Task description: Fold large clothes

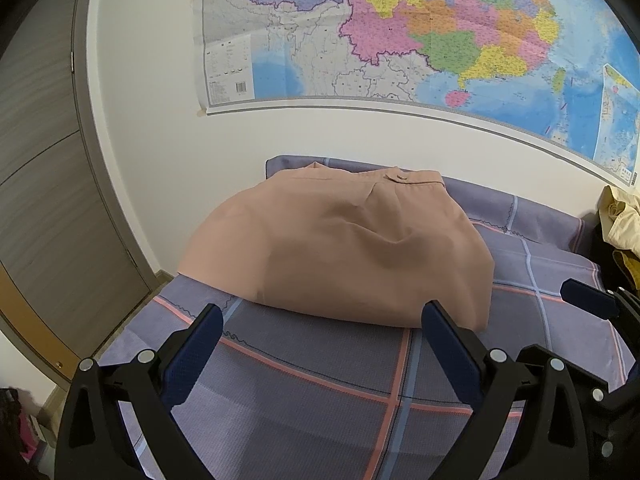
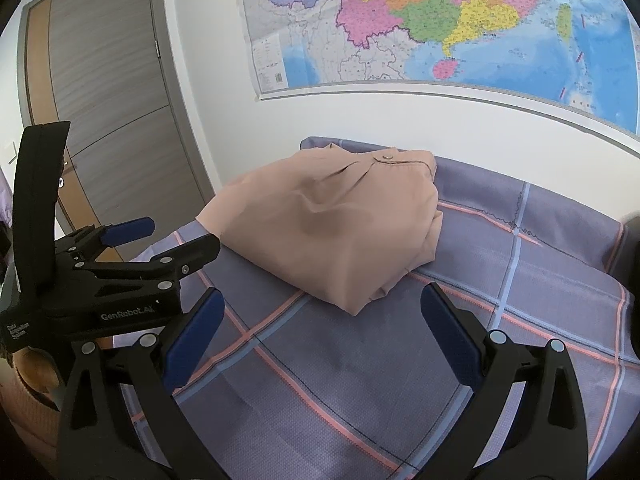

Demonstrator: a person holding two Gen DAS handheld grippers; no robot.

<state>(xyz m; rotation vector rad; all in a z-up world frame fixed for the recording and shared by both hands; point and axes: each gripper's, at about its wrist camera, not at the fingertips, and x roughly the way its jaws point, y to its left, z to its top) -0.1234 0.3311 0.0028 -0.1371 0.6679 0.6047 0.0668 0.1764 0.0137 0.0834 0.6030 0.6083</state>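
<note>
Between the blue-padded fingers of the left gripper (image 1: 322, 322) there's nothing but bedsheet. They're spread wide and hanging just short of the near edge of the garment, not touching it. Same deal with the right gripper (image 2: 322, 306): fingers wide apart, nothing held, hovering near the garment's near corner. In the right wrist view the left gripper sits off to the left, also gaping, at about the same height, so both look like they're parked side by side, not mid-grab.

Moving out from there, the pink-tan garment (image 1: 340, 248) is already a compact folded bundle lying on the bed (image 1: 320, 380), toward the far left of the plaid purple sheet, close to the wall. A waistband or placket with a button (image 2: 387, 157) sits along its far edge, so the neat side is up. On the right the stacked layers show at the edge, a bit uneven, and there's a soft dent in the top.

My guess: folding of this piece is basically done and the hands have let go. Maybe one last pat to flatten it.

Further out there's a big map (image 1: 400, 32) on the wall, a wooden door (image 2: 108, 80) on the left, and a cream-coloured heap of cloth (image 1: 624, 220) at the far right, possibly next in line.
</note>
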